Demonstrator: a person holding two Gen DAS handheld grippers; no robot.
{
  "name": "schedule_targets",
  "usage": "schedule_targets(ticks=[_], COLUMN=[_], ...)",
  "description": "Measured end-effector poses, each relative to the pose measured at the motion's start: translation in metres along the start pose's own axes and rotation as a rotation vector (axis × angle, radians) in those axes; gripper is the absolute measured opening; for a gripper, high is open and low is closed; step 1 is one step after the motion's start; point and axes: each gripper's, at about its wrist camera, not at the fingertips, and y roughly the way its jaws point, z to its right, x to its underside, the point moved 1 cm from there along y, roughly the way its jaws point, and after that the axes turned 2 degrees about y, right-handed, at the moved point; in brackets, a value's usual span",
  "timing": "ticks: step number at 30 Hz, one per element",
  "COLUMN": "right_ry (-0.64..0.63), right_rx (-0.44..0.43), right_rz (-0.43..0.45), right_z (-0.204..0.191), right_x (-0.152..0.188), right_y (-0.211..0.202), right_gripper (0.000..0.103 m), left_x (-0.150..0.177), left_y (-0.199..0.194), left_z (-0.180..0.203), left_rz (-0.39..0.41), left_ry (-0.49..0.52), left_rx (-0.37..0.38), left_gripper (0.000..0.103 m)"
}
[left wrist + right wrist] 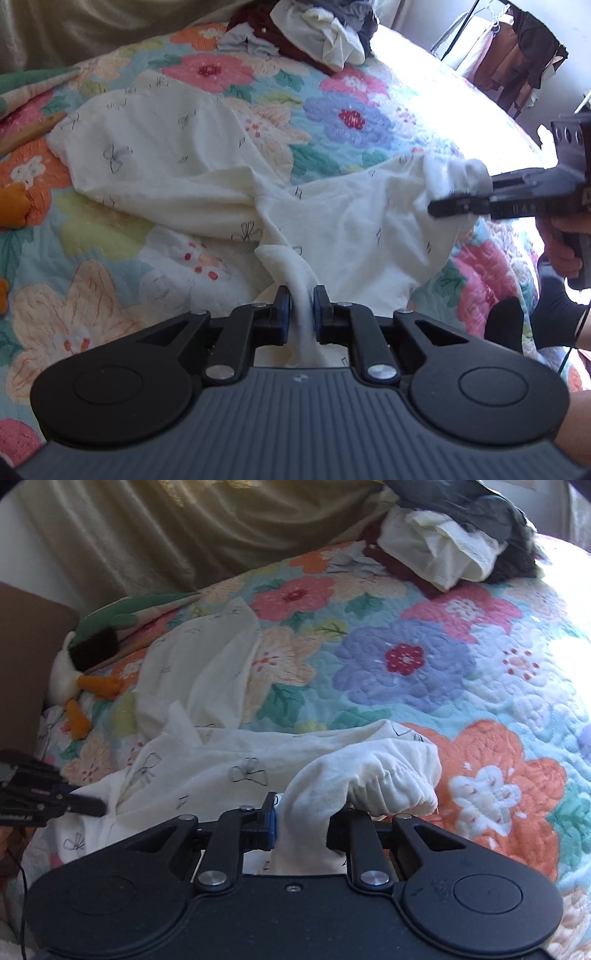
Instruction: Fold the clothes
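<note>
A white garment with small bow prints (177,155) lies spread and rumpled on the floral quilt (332,118). My left gripper (302,302) is shut on a bunched fold of it at the near edge. My right gripper (301,812) is shut on another bunched part of the same garment (229,768), with gathered cloth draped over its right finger. The right gripper also shows at the right of the left wrist view (461,201), holding the cloth raised. The left gripper shows at the left edge of the right wrist view (85,805).
A pile of unfolded clothes (306,33) sits at the far side of the bed, also in the right wrist view (443,542). A stuffed duck toy (81,679) lies at the left. A clothes rack (517,62) stands beyond the bed. A beige curtain (166,531) hangs behind.
</note>
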Motion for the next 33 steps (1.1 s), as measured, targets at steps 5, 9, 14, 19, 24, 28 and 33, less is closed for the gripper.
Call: schedule_targets(ticks=[5,9,14,19,24,28,33], right_ry=[-0.157,-0.265,-0.330,-0.382,-0.345,-0.256,-0.115], right_rx=[-0.187,-0.290,-0.264,-0.226,-0.192,-0.181,-0.195], right_rz=[-0.062,-0.179,-0.204,-0.201,-0.193,-0.199,-0.197], right_z=[-0.042,-0.075,-0.086,-0.089,-0.079,-0.066,-0.054], right_x=[0.011,0.029,0.039,0.044,0.041,0.034,0.019], right_y=[0.004,0.014,0.017,0.012,0.005,-0.003,-0.019], right_gripper=[0.022,0.021,0.021,0.021,0.025,0.041,0.042], left_x=[-0.026,-0.039,-0.033,-0.024,-0.005,0.002,0.013], left_y=[-0.022,-0.002,0.048,0.076,0.079,0.088,0.089], left_z=[0.021,0.043,0.078,0.063,0.052,0.046,0.034], left_rz=[0.135,0.089,-0.072,-0.170,-0.136,-0.158,-0.151], left_ry=[0.003,-0.029,0.027,-0.141,-0.171,-0.139,-0.134], left_rx=[0.018,0.169,0.220,0.187,0.267,0.078,-0.034], left_gripper=[0.046,0.059,0.065,0.091,0.047,0.022,0.022])
